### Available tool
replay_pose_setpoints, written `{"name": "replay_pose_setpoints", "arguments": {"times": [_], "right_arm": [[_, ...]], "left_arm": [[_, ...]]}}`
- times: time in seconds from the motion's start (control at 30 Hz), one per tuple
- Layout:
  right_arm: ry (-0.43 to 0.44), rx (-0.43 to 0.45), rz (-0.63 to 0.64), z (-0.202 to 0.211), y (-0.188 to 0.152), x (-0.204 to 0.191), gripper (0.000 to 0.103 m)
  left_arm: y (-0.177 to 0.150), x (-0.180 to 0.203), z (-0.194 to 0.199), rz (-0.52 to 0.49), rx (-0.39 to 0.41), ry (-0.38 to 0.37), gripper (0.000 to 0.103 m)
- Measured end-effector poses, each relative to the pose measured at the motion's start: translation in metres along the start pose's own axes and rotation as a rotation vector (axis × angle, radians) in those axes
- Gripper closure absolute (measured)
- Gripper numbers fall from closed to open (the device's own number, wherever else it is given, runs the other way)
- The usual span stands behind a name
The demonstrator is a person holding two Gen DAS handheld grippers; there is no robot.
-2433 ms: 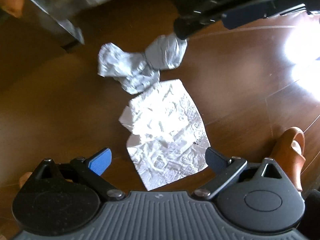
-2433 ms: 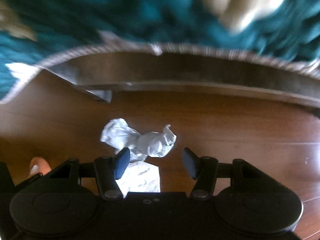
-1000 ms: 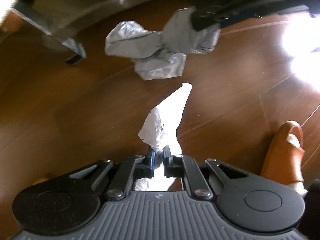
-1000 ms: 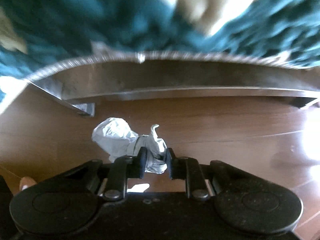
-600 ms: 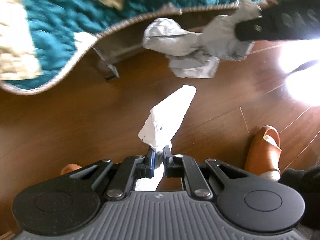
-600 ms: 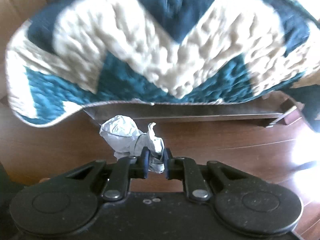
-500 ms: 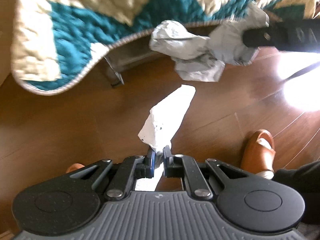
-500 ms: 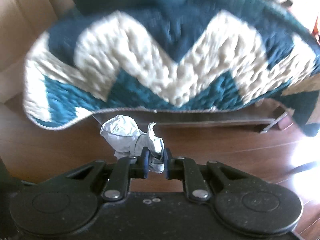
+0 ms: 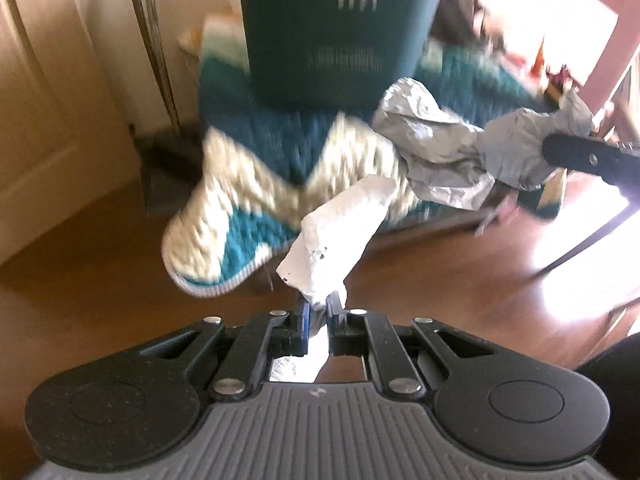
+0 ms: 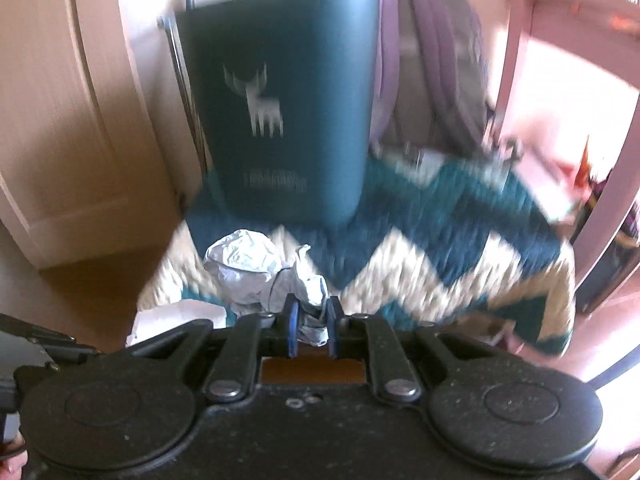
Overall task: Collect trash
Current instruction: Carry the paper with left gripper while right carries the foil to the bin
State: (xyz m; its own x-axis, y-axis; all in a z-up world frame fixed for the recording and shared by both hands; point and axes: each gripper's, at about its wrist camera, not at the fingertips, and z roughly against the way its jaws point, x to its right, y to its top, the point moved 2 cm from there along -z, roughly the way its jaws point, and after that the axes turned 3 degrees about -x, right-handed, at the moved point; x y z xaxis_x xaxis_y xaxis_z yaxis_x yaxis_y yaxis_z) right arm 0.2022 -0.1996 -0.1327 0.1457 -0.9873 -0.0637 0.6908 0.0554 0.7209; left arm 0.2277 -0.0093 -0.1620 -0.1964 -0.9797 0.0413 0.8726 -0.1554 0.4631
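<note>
Dangling clear of the floor, both pieces of trash are already in hand: the flat foil sheet (image 9: 340,236) stands up and to the right out of the left gripper (image 9: 316,316), whose jaws are closed tight on its lower corner, and the crumpled foil wad (image 10: 260,276) is pinched by one end in the right gripper (image 10: 310,320), jaws likewise closed, with the bulk of the wad bulging out to the left of the fingers. In the left wrist view that same wad (image 9: 444,152) hangs above and to the right of the sheet, close to it but apart, with the right tool's black finger coming in from the right edge. Straight ahead of both grippers, and higher than the foil, stands a dark teal bin (image 10: 280,112) with a pale deer on its side, resting on a teal and cream zigzag blanket (image 10: 440,264) over the brown wood floor (image 9: 80,248). Judging by this, the drop turns on that bin: its mouth is out of sight above, so both loads must rise and go forward, the right one looking slightly nearer. Both views are motion-blurred.
</note>
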Motion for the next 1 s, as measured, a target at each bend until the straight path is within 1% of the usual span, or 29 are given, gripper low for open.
{"name": "replay_pose_setpoints", "arguments": {"times": [0.17,0.27,0.47,0.57,0.77,0.93,1.0], "right_arm": [[-0.005,0.131,0.014,0.048,0.037,0.004,0.091],[-0.009,0.196,0.017,0.072,0.059,0.009,0.091],[-0.039,0.31,0.043,0.103,0.108,0.017,0.091],[-0.058,0.363,0.057,0.112,0.133,0.019,0.091],[-0.105,0.432,0.092,0.117,0.178,0.02,0.091],[-0.133,0.453,0.112,0.108,0.208,0.023,0.091],[-0.14,0.45,0.124,0.101,0.222,0.022,0.091]], "left_arm": [[0.041,-0.007,0.048,0.027,0.133,-0.031,0.095],[0.069,-0.007,0.079,0.017,0.213,-0.036,0.095],[0.129,-0.005,0.144,0.002,0.375,-0.048,0.095],[0.16,-0.003,0.171,-0.003,0.451,-0.046,0.095],[0.223,0.001,0.2,-0.006,0.563,-0.034,0.095],[0.269,-0.006,0.209,0.029,0.598,-0.036,0.095],[0.285,-0.01,0.204,0.05,0.6,-0.06,0.095]]}}
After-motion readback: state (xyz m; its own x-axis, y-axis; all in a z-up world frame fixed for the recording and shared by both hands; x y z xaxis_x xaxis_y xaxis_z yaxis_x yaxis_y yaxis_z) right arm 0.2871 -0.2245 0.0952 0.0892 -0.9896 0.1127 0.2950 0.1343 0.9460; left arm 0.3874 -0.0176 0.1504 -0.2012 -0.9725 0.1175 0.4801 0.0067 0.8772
